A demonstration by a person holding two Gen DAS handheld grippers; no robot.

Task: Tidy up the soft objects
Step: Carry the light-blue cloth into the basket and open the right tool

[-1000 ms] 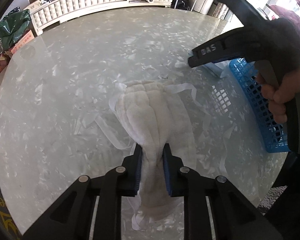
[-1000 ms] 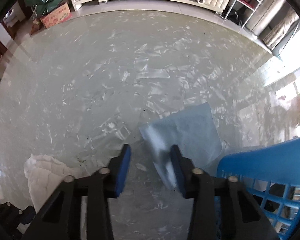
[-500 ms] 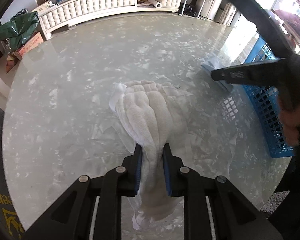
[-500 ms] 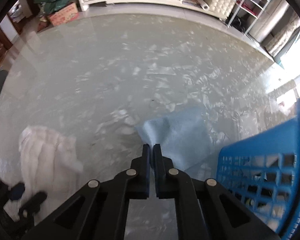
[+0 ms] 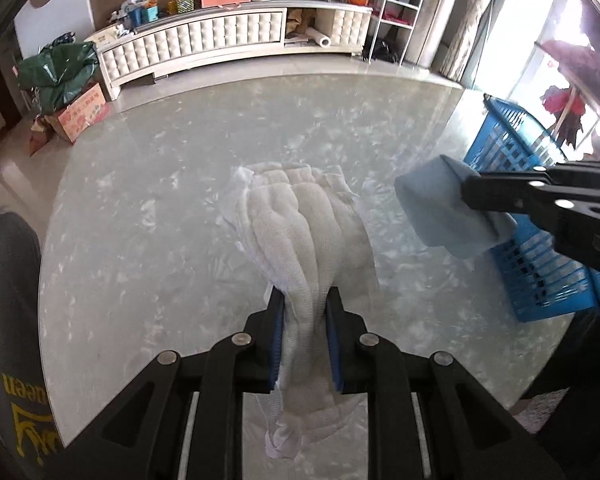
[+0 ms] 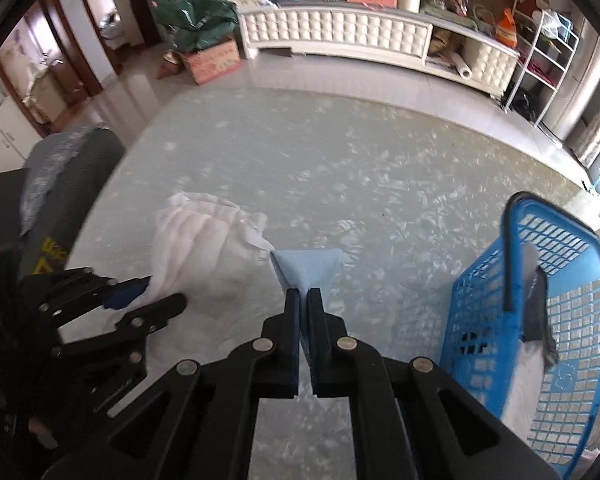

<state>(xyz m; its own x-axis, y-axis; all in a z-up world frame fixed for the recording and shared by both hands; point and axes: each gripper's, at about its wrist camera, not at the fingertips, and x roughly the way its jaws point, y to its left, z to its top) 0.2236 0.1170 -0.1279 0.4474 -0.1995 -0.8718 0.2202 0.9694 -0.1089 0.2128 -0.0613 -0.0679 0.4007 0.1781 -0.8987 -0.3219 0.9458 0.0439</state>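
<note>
Both cloths are off the table now. Right gripper was open around the blue cloth a second ago, closed on its near edge half a second ago, and now has it pinched tight with the jaws nearly together; in the left wrist view the blue cloth hangs clear of the glass table, folded over the fingertips, just left of the blue basket. Left gripper has held the white towel clamped between its blue pads the whole time, jaws narrow with a thick bunch of fabric between them; the towel was spread flat on the glass a second ago and now rises bunched, with a loose tail hanging below the fingers. Cannot tell whether its far end touches the table. From the right wrist view the white towel sits just left of the blue cloth, and the blue basket is close on the right, with a dark item already inside, too unclear to name. My read: pickup phase is done for both and the next step is likely a drop into the basket, blue cloth first since it's nearest. Risks: thin pinch on the blue cloth could slip, and the towel's hanging tail could snag on the basket rim.
</note>
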